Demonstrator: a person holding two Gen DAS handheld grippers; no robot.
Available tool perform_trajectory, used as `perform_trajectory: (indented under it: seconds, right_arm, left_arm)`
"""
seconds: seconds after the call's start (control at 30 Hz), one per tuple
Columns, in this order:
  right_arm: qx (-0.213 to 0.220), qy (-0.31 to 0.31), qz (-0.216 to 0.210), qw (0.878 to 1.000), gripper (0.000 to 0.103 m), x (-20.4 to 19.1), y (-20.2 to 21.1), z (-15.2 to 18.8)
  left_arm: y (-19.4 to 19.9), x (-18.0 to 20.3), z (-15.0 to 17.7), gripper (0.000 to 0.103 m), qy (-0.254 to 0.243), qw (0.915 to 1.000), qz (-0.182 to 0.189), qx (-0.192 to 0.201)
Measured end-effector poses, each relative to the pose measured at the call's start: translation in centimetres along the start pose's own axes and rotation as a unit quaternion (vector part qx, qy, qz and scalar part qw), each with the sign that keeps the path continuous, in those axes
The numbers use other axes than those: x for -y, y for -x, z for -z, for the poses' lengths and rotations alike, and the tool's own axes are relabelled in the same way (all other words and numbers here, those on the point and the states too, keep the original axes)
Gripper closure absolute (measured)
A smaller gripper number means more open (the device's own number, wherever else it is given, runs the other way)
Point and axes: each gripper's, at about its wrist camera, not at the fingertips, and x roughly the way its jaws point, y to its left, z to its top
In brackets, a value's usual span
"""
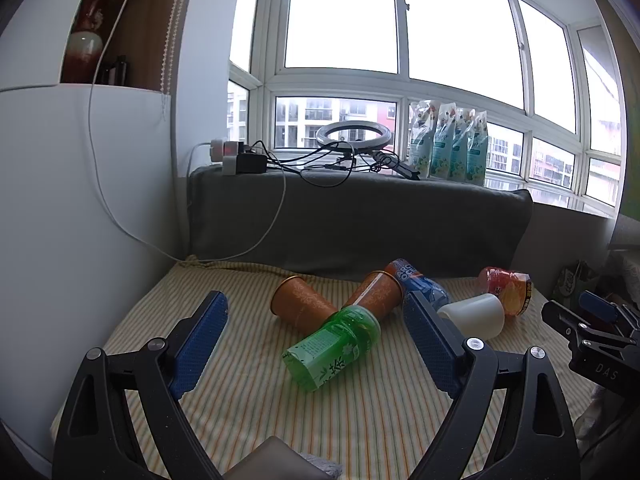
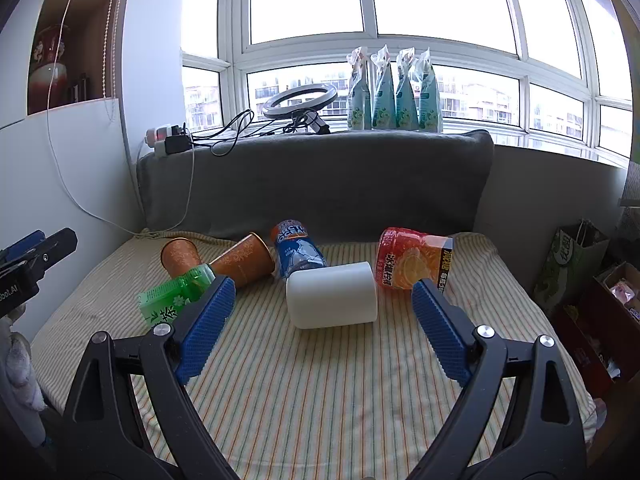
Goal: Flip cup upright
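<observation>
The white cup [image 2: 332, 295] lies on its side on the striped mat [image 2: 320, 380], so it is not flipped up yet. All the work is still to do. The right claw [image 2: 323, 300] is wide apart and holds nothing; the cup sits just past its tips, in the gap between them. I think it has to grab the cup next and stand it up. The left claw [image 1: 316, 312] is wide apart too, with a green bottle [image 1: 332, 346] in front of it. Two brown cups [image 2: 218, 258], a blue bottle [image 2: 298, 254] and an orange bottle [image 2: 412, 260] also lie on their sides nearby.
</observation>
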Motion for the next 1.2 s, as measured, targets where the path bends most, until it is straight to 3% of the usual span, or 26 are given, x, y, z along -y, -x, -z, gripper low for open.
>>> perform_trajectory:
  seconds: [1.2]
  right_arm:
    - [-0.001,-0.004,-0.001,1.000,0.011,0.13,-0.10,0.19]
  left_arm:
    - [0.22,0.21,-0.15,0.014,-0.002,1.0000,-0.001,0.004]
